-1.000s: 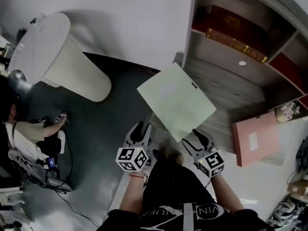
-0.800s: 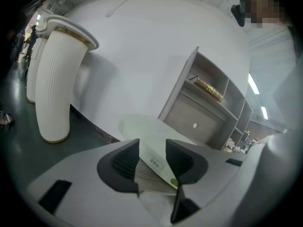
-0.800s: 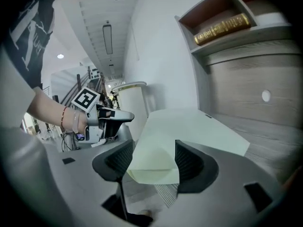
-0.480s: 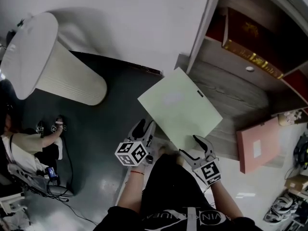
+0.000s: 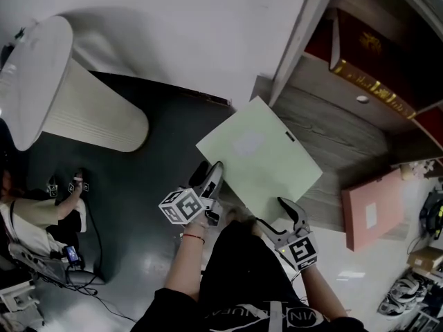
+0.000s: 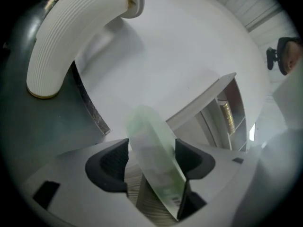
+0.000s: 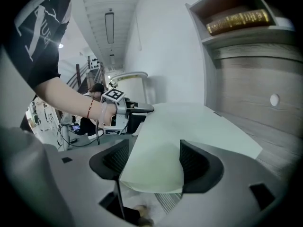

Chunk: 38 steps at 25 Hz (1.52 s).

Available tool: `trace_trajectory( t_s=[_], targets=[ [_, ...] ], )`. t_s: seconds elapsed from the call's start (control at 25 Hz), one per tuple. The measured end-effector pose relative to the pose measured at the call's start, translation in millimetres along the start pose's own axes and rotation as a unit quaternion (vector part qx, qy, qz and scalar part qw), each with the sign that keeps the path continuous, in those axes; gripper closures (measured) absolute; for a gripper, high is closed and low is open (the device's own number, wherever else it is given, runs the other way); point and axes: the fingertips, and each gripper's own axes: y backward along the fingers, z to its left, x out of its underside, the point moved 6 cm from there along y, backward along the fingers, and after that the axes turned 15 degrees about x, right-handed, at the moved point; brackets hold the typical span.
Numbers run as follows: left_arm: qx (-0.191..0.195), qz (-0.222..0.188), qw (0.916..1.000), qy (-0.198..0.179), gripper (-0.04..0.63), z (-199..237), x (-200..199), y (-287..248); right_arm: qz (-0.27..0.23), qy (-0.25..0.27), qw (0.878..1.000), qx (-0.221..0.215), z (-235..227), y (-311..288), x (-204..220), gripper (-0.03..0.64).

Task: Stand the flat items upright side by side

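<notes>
Grip in transition: a square, pale green flat card sleeve point(image 5: 259, 158) lies across the front of a grey wood-grain shelf board point(image 5: 346, 140), its near edge overhanging toward the person, apparently so it can be retaken by the edges and tipped upright. The left hand-held gripper point(image 5: 210, 173) straddles the sleeve's near-left edge; the thin card passes between jaws that have just been opening and now stand wide, pressing nothing. The right hand-held gripper point(image 5: 280, 216) sits at the near corner, its jaws likewise just widened, the corner lying between them unpinched. Both forearms reach forward from the body, the left wrist rolled so its marker cube faces up and left, the right gripper aimed slightly down at the shelf. A pink flat rectangular packet point(image 5: 370, 209) lies flat to the right at the board's front, well apart from the sleeve and not yet stood up.
</notes>
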Motion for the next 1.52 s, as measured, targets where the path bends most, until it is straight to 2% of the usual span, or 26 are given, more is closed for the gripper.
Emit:
trace_trajectory(
  t_s=[0.12,0.2,0.44,0.52,0.68,0.76,0.88,1.08,1.28,1.44,1.52],
  targets=[
    [0.029,-0.006,0.9991,0.031,0.298,8,-2,-6,-0.002,-0.009,1.0,0.0,0,-1,1,0.291],
    [0.053,-0.015,0.9956,0.075,0.293,16,-2,-10,-0.005,-0.023,1.0,0.0,-1,-2,1,0.297],
    [0.111,-0.045,0.9751,0.187,0.275,28,1,-23,-0.014,-0.049,0.999,0.005,-4,-2,3,0.302],
    [0.117,-0.042,0.9743,0.188,0.27,28,1,-26,-0.014,-0.061,0.998,0.007,-4,-2,2,0.302],
    [0.113,-0.044,0.9737,0.193,0.27,25,-1,-26,-0.008,-0.041,0.999,0.007,-2,-3,2,0.301],
    [0.105,-0.04,0.9786,0.172,0.276,19,-5,-24,-0.002,-0.032,0.999,0.011,-1,-3,2,0.293],
    [0.089,-0.034,0.9883,0.119,0.285,6,-12,-20,0.007,-0.026,0.999,0.024,-1,0,2,0.287],
    [0.088,-0.042,0.9946,0.036,0.293,-41,-29,-13,0.009,-0.042,0.998,0.044,-2,7,2,0.288],
    [0.063,-0.058,0.9957,-0.035,0.298,-87,-38,-9,-0.004,-0.055,0.997,0.058,-8,17,-3,0.282],
    [0.053,-0.068,0.993,-0.08,0.301,-116,-42,-7,-0.008,-0.057,0.997,0.055,-14,22,-7,0.279],
    [0.049,-0.066,0.9911,-0.105,0.302,-131,-41,-8,-0.008,-0.063,0.996,0.056,-16,22,-8,0.255]
  ],
)
